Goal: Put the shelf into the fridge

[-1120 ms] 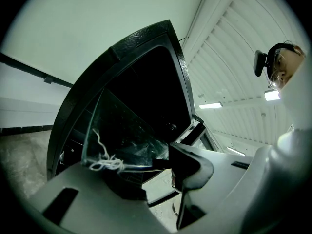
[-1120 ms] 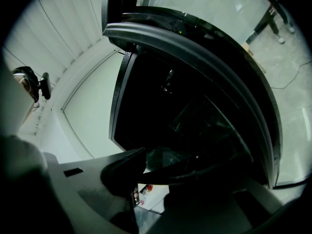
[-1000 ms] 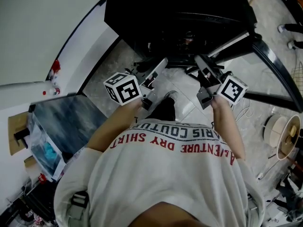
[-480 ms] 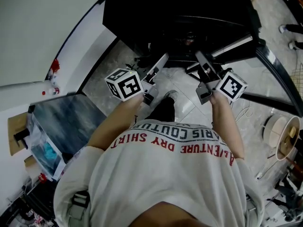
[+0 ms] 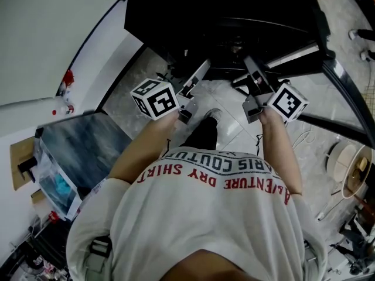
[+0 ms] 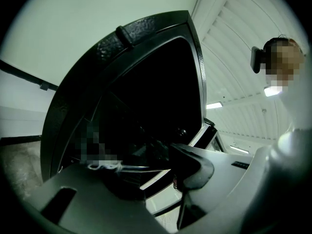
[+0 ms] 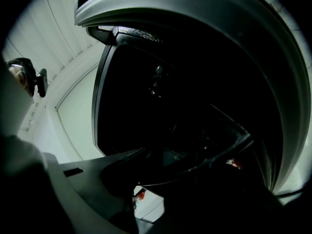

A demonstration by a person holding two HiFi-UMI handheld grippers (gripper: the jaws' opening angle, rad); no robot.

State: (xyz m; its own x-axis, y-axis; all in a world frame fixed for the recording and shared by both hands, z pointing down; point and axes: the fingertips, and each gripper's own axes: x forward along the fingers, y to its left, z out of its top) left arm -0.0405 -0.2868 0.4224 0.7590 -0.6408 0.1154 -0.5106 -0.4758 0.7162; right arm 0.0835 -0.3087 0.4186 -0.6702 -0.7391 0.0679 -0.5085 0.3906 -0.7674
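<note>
As both hands edge toward 12 o'clock, left gripper (image 5: 198, 78) and right gripper (image 5: 252, 75) pinch the 9 and 3 o'clock edges of the thin glass shelf (image 7: 204, 162), now deeper inside the boxy black fridge (image 5: 222, 10); seating likely next.

Floor (image 5: 126, 105): pale marbled tile. Black fridge (image 5: 222, 10) stood on it. Spool (image 5: 350, 171) and white cable (image 5: 304, 136) laid at right.
</note>
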